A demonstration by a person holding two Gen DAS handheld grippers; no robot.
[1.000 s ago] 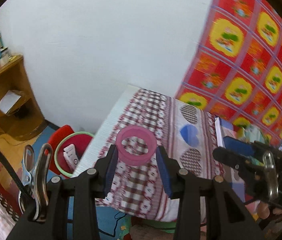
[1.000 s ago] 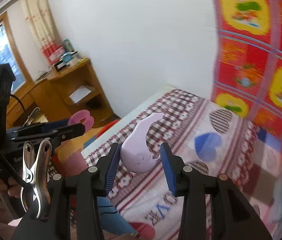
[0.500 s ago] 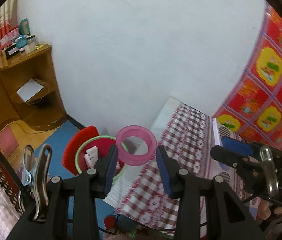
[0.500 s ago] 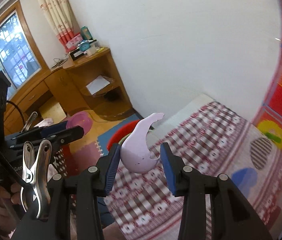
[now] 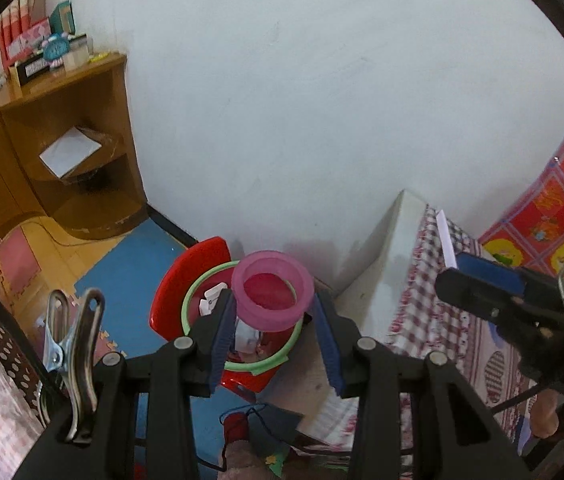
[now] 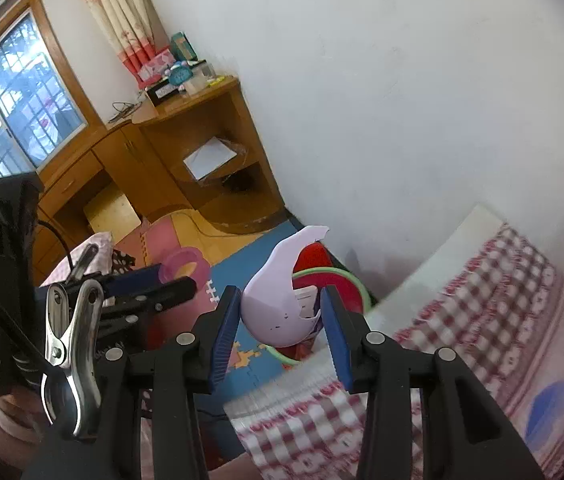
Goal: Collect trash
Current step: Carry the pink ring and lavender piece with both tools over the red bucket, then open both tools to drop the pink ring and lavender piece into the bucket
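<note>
Left gripper (image 5: pixel 272 322): clamped on pink ring (image 5: pixel 272 290), held above red bin (image 5: pixel 202 276) (green-rimmed, on blue floor).
Right gripper (image 6: pixel 280 322): clamped on lilac shell piece (image 6: pixel 272 308), held over the bin beside checked bed (image 6: pixel 482 300).

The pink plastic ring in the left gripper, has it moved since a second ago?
Yes. The pink plastic ring, clamped in the left gripper, swung off the checked bedspread and now hangs over the red bin on the floor.
</note>
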